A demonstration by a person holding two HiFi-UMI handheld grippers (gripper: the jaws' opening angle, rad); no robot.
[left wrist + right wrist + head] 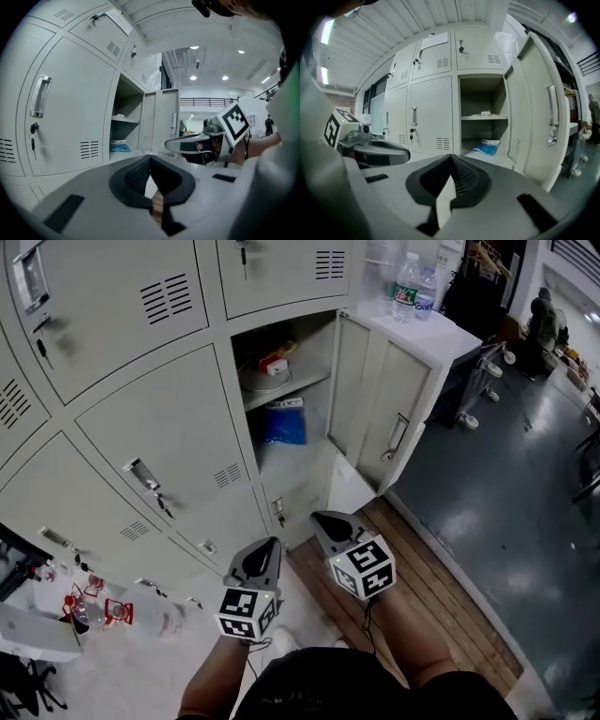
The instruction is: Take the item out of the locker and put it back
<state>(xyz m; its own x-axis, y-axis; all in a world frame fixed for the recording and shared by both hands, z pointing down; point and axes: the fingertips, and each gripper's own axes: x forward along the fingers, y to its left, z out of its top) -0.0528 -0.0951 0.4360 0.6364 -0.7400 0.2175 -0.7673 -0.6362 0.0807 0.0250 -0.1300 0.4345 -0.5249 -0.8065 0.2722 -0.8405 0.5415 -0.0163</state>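
Observation:
One locker (286, 399) stands open, its door (375, 404) swung out to the right. A blue packet (282, 421) lies on the locker's floor, also seen in the left gripper view (119, 146) and the right gripper view (487, 147). A small red and white item (273, 365) rests on the shelf above it. My left gripper (271, 543) (150, 157) and right gripper (320, 517) (451, 156) hang side by side in front of the lockers, well short of the opening. Both are shut with nothing between the jaws.
Closed locker doors (164, 442) fill the wall left of the opening. Water bottles (409, 285) stand on a white cabinet behind the door. Wooden boards (422, 592) run beside a dark floor, where a person (542, 320) is far off. Bottles and red items (105, 611) lie at lower left.

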